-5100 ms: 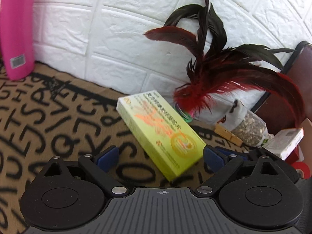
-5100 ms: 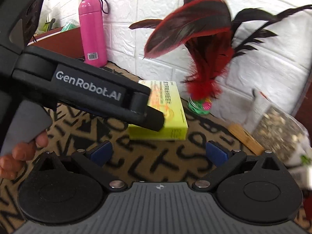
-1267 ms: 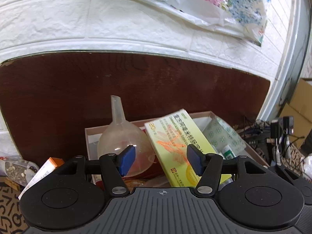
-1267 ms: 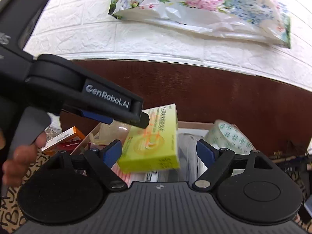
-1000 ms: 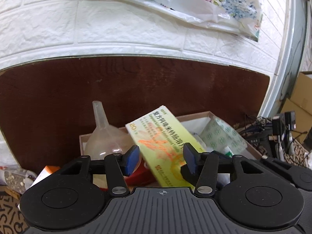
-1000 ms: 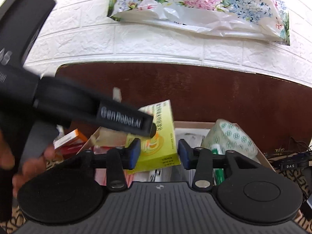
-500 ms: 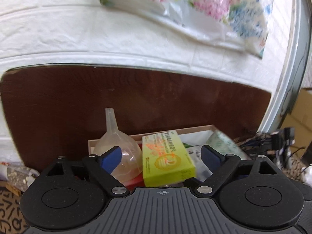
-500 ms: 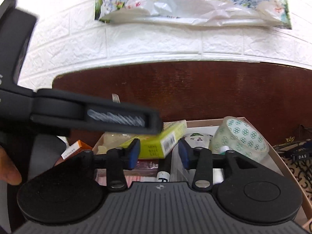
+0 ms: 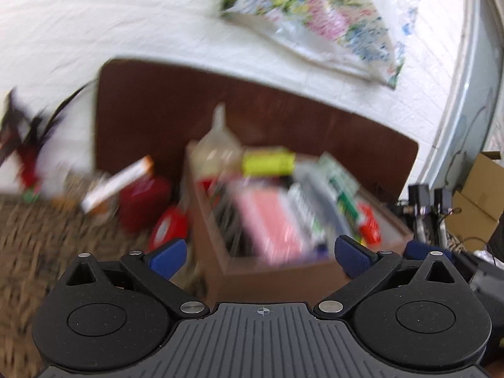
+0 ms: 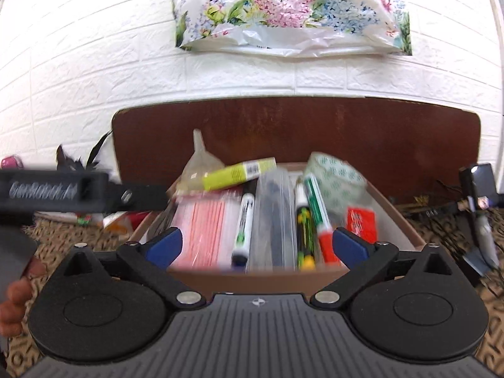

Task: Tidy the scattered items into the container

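Observation:
The brown cardboard box [image 10: 406, 230] holds the yellow-green medicine box [image 10: 237, 173], which lies at its back beside a clear funnel [image 10: 197, 163], plus markers, a pink packet and a tape roll [image 10: 334, 173]. My right gripper [image 10: 256, 247] is open and empty just in front of the box. My left gripper [image 9: 257, 254] is open and empty, back from the box [image 9: 274, 274]; its view is blurred. The yellow-green box [image 9: 267, 163] shows there too. The left gripper's body [image 10: 56, 190] crosses the left of the right wrist view.
Left of the box on the letter-patterned cloth lie an orange-and-white carton [image 9: 116, 184], red items [image 9: 143, 200] and a red-black feather toy [image 9: 25, 145]. A brown board [image 10: 315, 126] stands behind the box against the white brick wall. Cables and gear [image 10: 472, 201] lie to the right.
The left gripper let go of the yellow-green box into the cardboard box, opened wide and pulled back to the left. The right gripper opened and drew back too.

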{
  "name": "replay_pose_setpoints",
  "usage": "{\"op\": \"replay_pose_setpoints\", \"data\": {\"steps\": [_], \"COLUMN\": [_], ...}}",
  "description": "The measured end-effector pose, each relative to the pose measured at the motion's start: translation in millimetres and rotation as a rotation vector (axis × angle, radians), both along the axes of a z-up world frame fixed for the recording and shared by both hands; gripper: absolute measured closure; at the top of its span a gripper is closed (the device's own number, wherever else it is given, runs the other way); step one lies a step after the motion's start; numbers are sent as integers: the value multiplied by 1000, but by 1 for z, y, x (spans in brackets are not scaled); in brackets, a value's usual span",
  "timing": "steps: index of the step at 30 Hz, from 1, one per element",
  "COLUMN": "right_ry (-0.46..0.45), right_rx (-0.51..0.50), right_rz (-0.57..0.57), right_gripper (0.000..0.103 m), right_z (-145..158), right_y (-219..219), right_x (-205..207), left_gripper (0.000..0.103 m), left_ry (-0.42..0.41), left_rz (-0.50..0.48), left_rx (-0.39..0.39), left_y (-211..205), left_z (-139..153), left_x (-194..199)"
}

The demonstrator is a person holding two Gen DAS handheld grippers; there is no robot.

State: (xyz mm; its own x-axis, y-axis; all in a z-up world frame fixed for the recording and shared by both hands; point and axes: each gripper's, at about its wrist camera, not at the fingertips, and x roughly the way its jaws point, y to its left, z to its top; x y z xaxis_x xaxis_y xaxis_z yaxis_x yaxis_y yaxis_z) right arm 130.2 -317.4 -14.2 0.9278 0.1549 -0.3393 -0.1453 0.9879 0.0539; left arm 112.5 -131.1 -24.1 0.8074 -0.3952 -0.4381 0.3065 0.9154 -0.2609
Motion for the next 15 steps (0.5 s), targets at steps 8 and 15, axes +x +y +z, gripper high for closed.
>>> {"op": "replay_pose_setpoints", "data": {"steps": [8, 15], "right_ry": [30, 46], "right_rx": [-161, -200], "right_rz": [3, -43], "right_gripper": [1, 1], "right_z": [-9, 4], "right_y": [27, 17], "right_x": [-57, -98], "left_gripper": [0, 0], "left_ry": [46, 17], "left_rz": [99, 79], "left_rx": [86, 111], "left_y": [18, 3], "left_z": [-9, 6], "left_x": [-57, -88]}}
